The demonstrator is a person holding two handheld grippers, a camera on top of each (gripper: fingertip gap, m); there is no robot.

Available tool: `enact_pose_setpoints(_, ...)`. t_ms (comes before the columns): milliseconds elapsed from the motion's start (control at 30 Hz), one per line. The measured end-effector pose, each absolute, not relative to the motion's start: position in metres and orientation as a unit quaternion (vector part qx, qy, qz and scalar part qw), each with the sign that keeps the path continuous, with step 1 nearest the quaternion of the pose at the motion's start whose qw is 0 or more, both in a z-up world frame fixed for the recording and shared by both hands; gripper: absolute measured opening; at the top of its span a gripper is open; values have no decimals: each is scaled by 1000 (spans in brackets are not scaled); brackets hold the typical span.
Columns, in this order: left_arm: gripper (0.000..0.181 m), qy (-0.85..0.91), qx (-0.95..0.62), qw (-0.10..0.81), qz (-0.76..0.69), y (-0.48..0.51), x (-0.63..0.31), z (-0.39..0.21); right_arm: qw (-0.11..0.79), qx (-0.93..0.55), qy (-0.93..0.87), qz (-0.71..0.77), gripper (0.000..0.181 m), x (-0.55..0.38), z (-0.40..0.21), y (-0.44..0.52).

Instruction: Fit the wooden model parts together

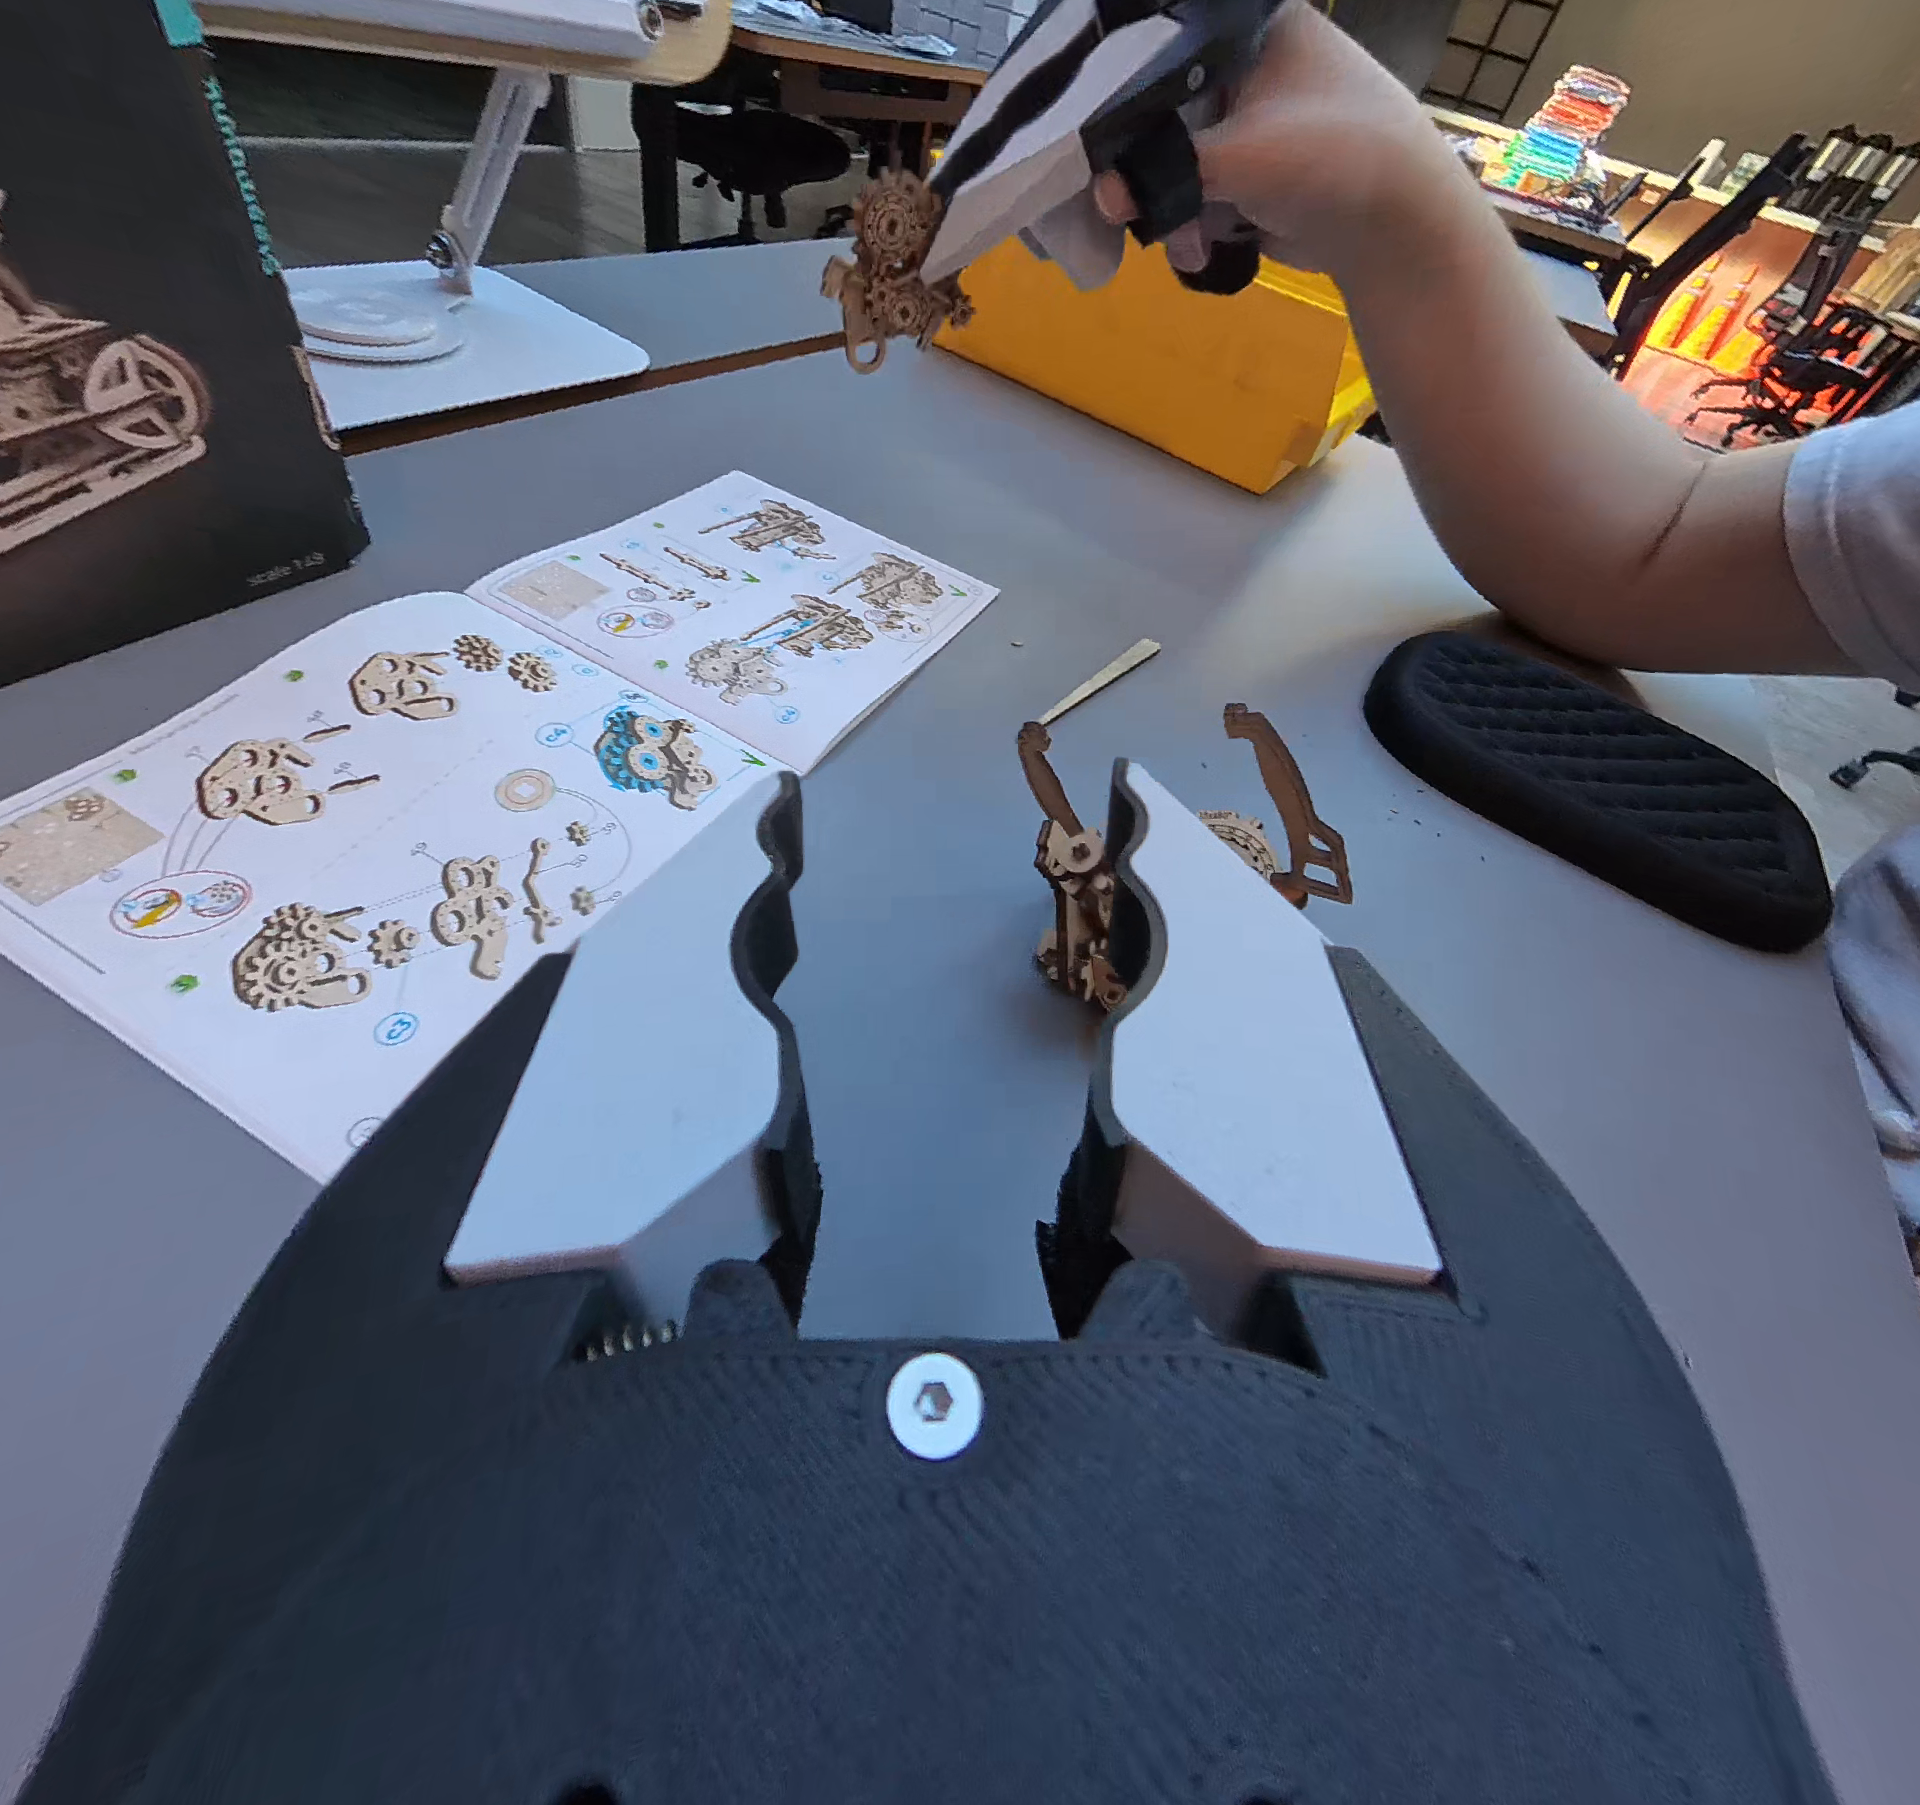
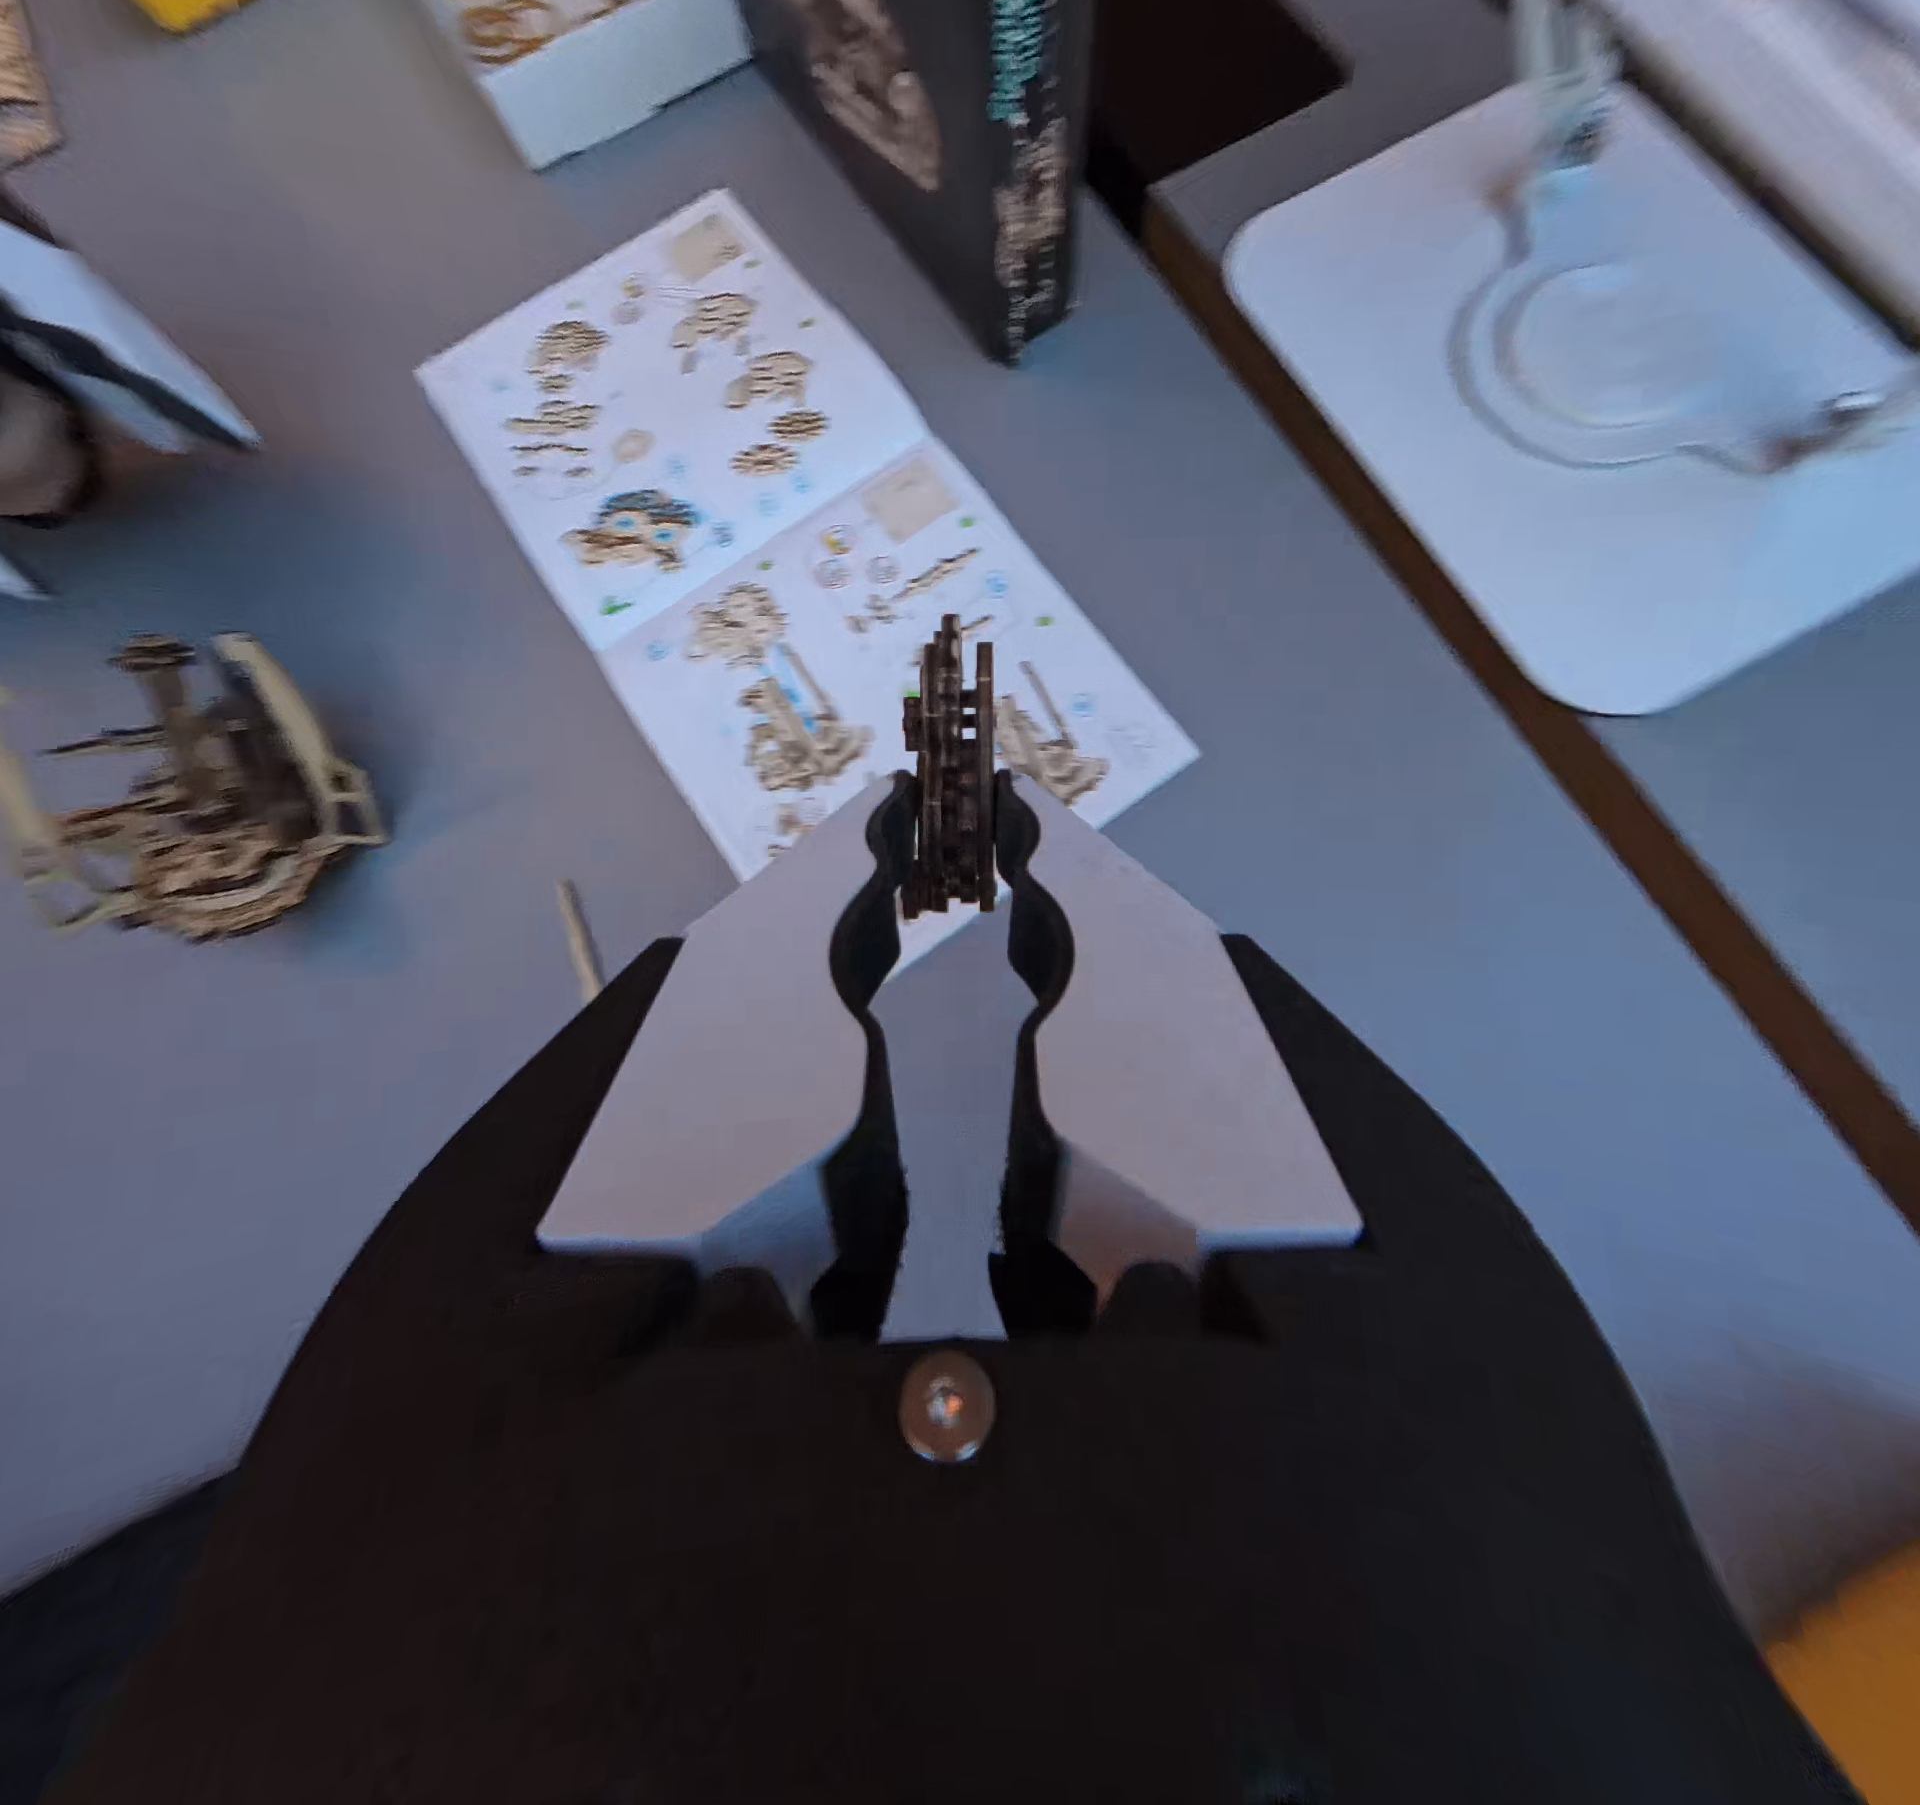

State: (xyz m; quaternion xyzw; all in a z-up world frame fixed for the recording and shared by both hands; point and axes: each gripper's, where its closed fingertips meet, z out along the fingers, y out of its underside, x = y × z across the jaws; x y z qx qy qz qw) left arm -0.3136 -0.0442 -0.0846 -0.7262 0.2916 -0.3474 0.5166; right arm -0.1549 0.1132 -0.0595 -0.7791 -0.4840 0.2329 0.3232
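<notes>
- Left wrist view: our left gripper (image 1: 951,924) hangs low over the grey table (image 1: 1143,508) with its fingers (image 1: 665,1007) spread apart and nothing between them. The partly built wooden model (image 1: 1081,882) stands on the table just beyond the right finger, which hides part of it. A loose wooden stick (image 1: 1103,680) lies farther back.
- Same view: the right gripper (image 1: 935,238) is raised well above the table, in front of a yellow bin (image 1: 1164,373), with a gear cluster (image 1: 891,264) pinched at its tips. The open instruction booklet (image 1: 436,799) lies to the left.
- Right wrist view: the right gripper (image 2: 954,820) is clamped on the gear sub-assembly (image 2: 951,779), held edge-on and upright over the booklet (image 2: 727,508). The model (image 2: 197,799) sits well off to the left; this view is blurred, so fine detail cannot be read.
- Step in hand, as we judge it: carrying the gear sub-assembly toward the model for fitting.
- Next move, as we judge it: close the left gripper on the model frame to steady it, then align the gear cluster with its seat and press gently, since the thin wooden parts may snap.
</notes>
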Motion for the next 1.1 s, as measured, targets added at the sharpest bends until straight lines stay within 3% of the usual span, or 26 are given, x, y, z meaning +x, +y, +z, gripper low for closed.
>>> enact_pose_setpoints(100, 59, 264, -728, 538, -334, -36, -324, -79, 427, -770, -474, 36, 13, -130, -41, 141)
enact_pose_setpoints(200, 60, 244, -727, 562, -309, -30, -334, -74, 468, -739, -481, -55, 13, -127, -29, 145)
enact_pose_setpoints(533, 62, 167, -764, 569, -253, -11, -365, -81, 477, -717, -502, -86, 14, -139, -32, 138)
enact_pose_setpoints(767, 51, 89, -761, 640, 60, -2, -442, -63, 476, -712, -509, -86, 14, -143, -37, 139)
enact_pose_setpoints(867, 49, 89, -747, 654, -86, -5, -414, -55, 452, -726, -518, 18, 13, -155, -49, 131)
enact_pose_setpoints(967, 52, 94, -710, 644, -271, -14, -388, -42, 351, -725, -536, 252, 13, -178, -57, 95)
enact_pose_setpoints(1100, 51, 125, -712, 642, -255, -15, -383, -46, 280, -673, -565, 387, 13, -190, -52, 62)
